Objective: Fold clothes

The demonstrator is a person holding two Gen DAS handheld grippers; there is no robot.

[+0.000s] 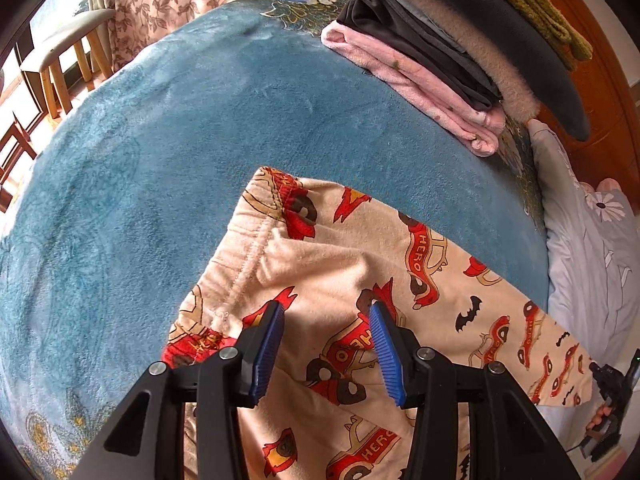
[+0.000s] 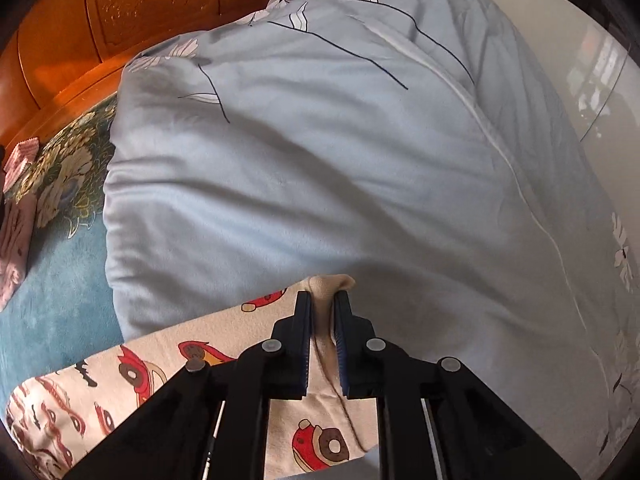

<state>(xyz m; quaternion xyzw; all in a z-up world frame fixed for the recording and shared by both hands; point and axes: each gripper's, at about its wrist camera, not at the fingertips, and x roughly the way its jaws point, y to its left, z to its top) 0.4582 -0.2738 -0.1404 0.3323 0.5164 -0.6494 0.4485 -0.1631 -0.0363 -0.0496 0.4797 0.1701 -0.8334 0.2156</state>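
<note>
the left gripper (image 1: pixel 327 312) stood parted over the cream fire-truck pajama pants (image 1: pixel 344 280), its blue pads (image 1: pixel 266 354) clear of the cloth, gripping nothing. the right gripper (image 2: pixel 322 300) was clenched on a pinched fold of the pants at their cuff end. the pants lay across a blue plush blanket (image 1: pixel 168 152), their cuff reaching a pale blue quilt (image 2: pixel 320 160); folded clothes (image 1: pixel 432 64) sat by a wooden headboard (image 2: pixel 100 20).
</note>
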